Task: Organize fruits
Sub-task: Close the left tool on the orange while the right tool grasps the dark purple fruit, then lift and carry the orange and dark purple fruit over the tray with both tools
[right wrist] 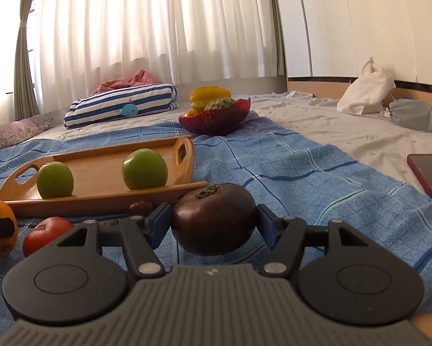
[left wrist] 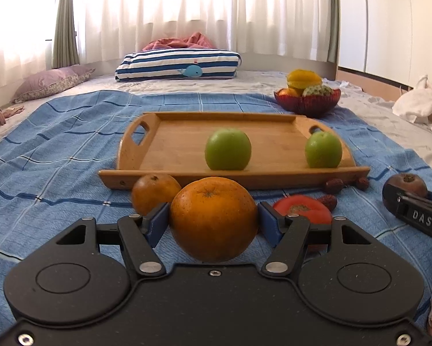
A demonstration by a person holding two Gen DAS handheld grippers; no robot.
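My left gripper (left wrist: pixel 213 219) is shut on a large orange (left wrist: pixel 213 219), just short of the wooden tray (left wrist: pixel 172 150). Two green apples (left wrist: pixel 228 149) (left wrist: pixel 323 150) stand on the tray. A second orange (left wrist: pixel 155 191) and a red tomato (left wrist: pixel 302 208) lie on the blue cloth by the tray's near edge. My right gripper (right wrist: pixel 214 220) is shut on a dark purple fruit (right wrist: pixel 214 220) right of the tray (right wrist: pixel 100 178); it also shows in the left wrist view (left wrist: pixel 407 186).
A red bowl (left wrist: pixel 307 101) with a starfruit and other fruit stands beyond the tray's right end. Small dried dates (left wrist: pixel 334 186) lie near the tray. A striped pillow (left wrist: pixel 178 65) lies at the back. A red phone (right wrist: pixel 430 173) and a white bag (right wrist: pixel 365 89) are at the right.
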